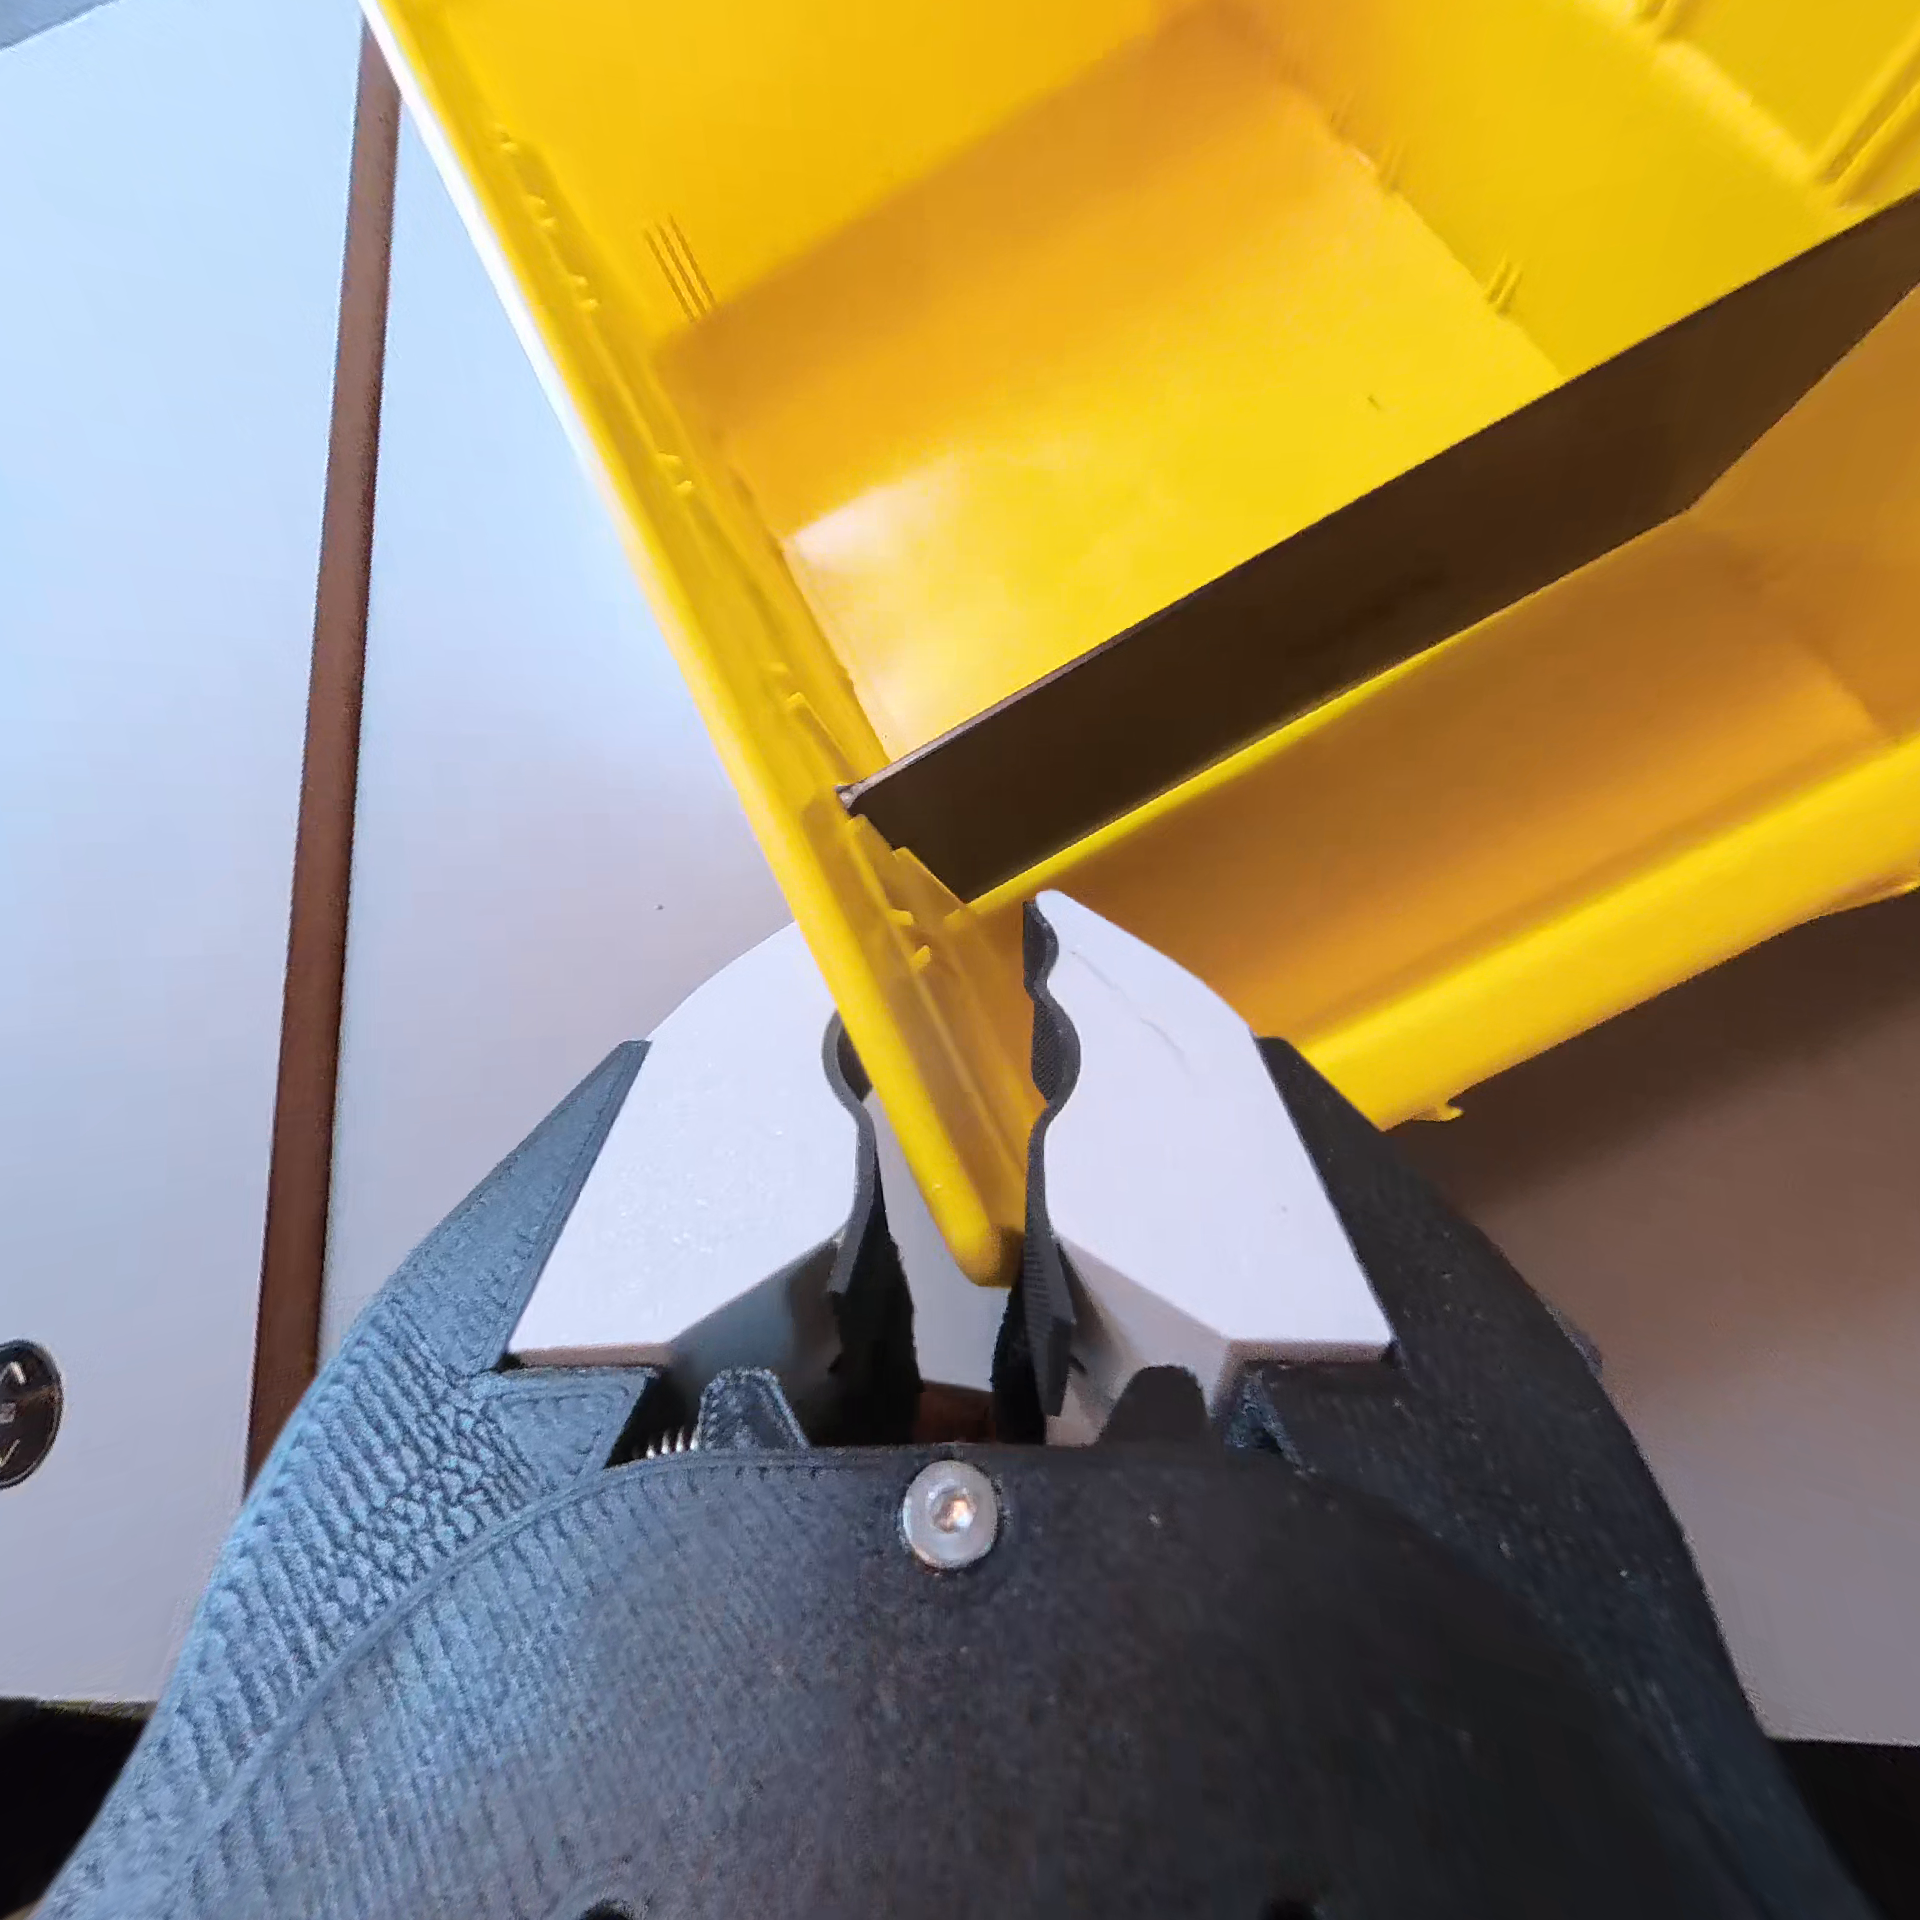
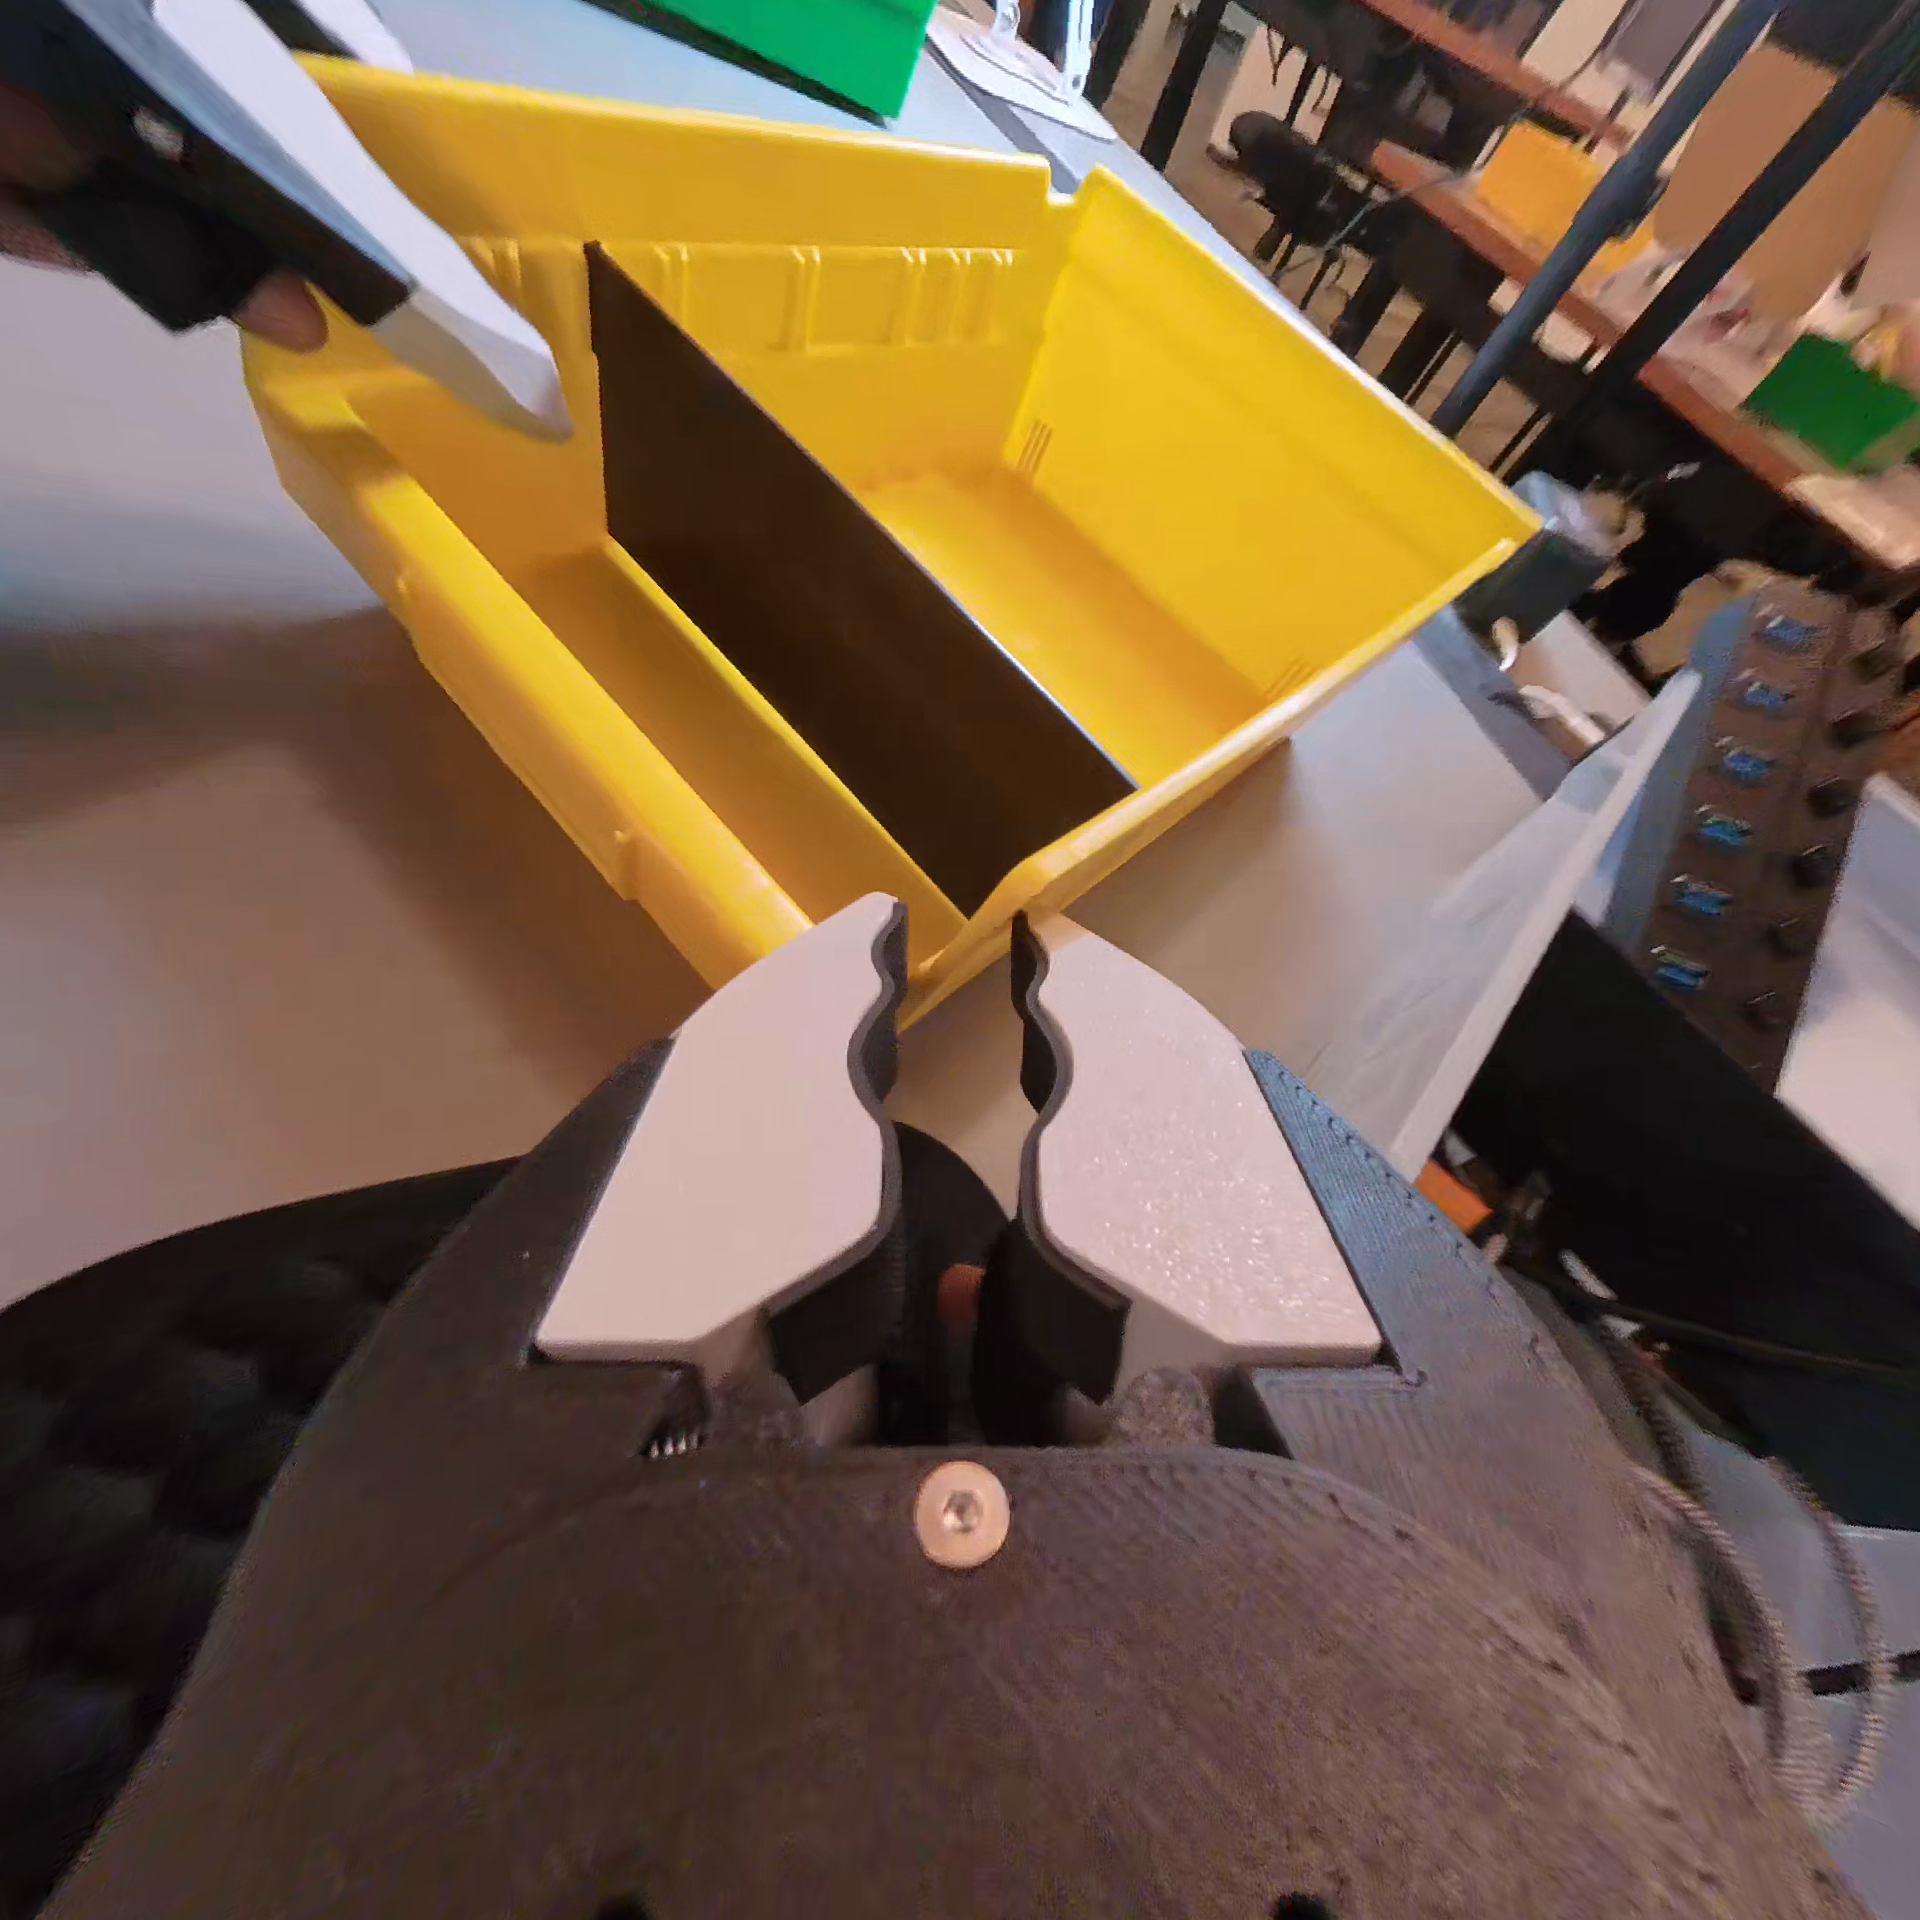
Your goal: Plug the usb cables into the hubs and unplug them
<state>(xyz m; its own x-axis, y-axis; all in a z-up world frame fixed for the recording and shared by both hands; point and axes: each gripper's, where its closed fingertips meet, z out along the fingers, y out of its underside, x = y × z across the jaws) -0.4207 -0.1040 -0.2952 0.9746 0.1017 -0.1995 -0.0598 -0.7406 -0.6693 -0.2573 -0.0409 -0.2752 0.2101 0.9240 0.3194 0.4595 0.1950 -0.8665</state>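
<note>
Your table (image 2: 208, 831) is the biggest thing here, a pale grey top; in the left wrist view a thin brown strip (image 1: 332, 727) runs up it at the left. On it sits the yellow bin (image 2: 1195, 447), tipped up at one side, with a black divider (image 2: 831, 623) standing upright across its inside and parting it into two compartments. Both compartments look bare as far as you can see.

Your left gripper (image 1: 951, 1091) is clenched on the bin's side wall — the yellow edge runs down between the two dark pads (image 1: 1049, 1049), and both press against it. From the right wrist view the same gripper (image 2: 520, 416) comes in from the upper left, its pale finger lying over the bin's rim, with a gloved hand (image 2: 208, 281) behind it.

Your right gripper (image 2: 961, 977) is released: its fingers stand a little apart with nothing between them, tips just beside the bin's near corner, right where the divider meets the wall.

The hub (image 2: 1745, 810) stands well apart from the bin, at the right edge of the right wrist view — a grey strip with a row of blue ports and small dark buttons, tilted and blurred. A clear plastic bag (image 2: 1507, 914) lies between it and the table. No cable shows clearly in either view.

Farther back, a green box (image 2: 810, 42) sits beyond the bin, and other benches with yellow and green bins fill the room behind.
</note>
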